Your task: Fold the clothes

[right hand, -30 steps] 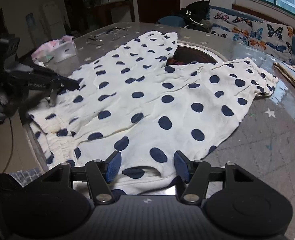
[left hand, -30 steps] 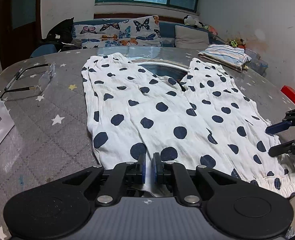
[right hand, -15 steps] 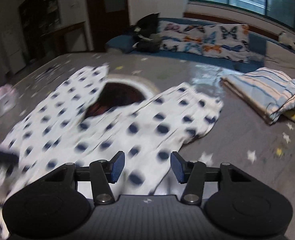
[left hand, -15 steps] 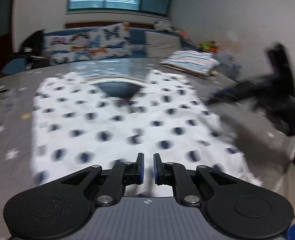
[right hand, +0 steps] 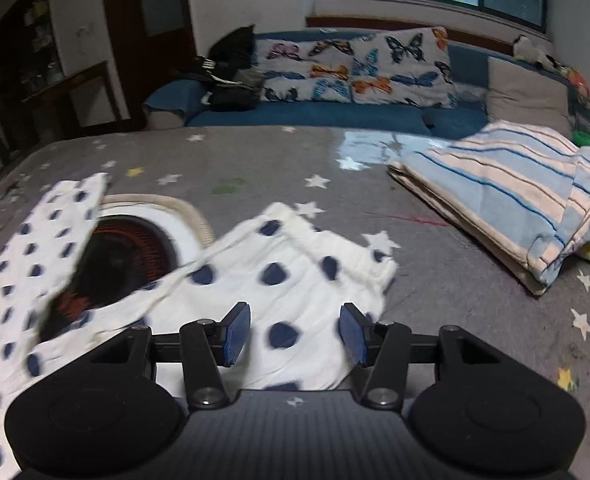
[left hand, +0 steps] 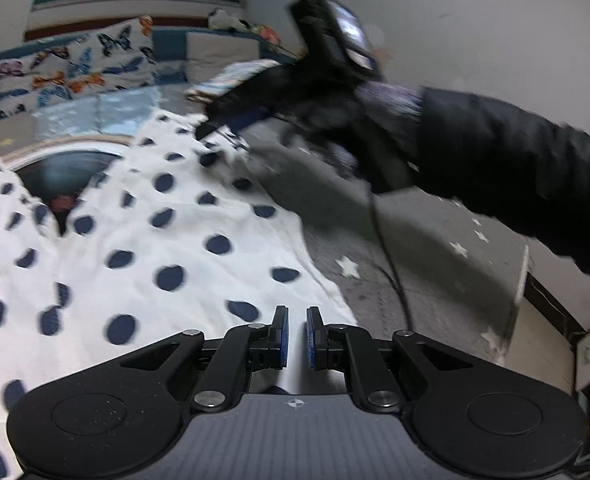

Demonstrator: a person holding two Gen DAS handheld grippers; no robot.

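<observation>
no text, label, brand or number can be read in either view — the small lit screen [left hand: 354, 36] on the device above the right gripper is too blurred to make out, and the cloths carry only patterns — nothing written

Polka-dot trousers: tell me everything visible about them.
The trousers are white, thin, crinkled cloth with dark navy dots. They lie spread flat on the grey star-print table, two legs parting over a round dark opening in the tabletop. One leg end has a gathered cuff. The left hand-held gripper sits nearly closed at the near hem, cloth showing between its fingers. The right hand-held gripper is open over one leg's end.
</observation>
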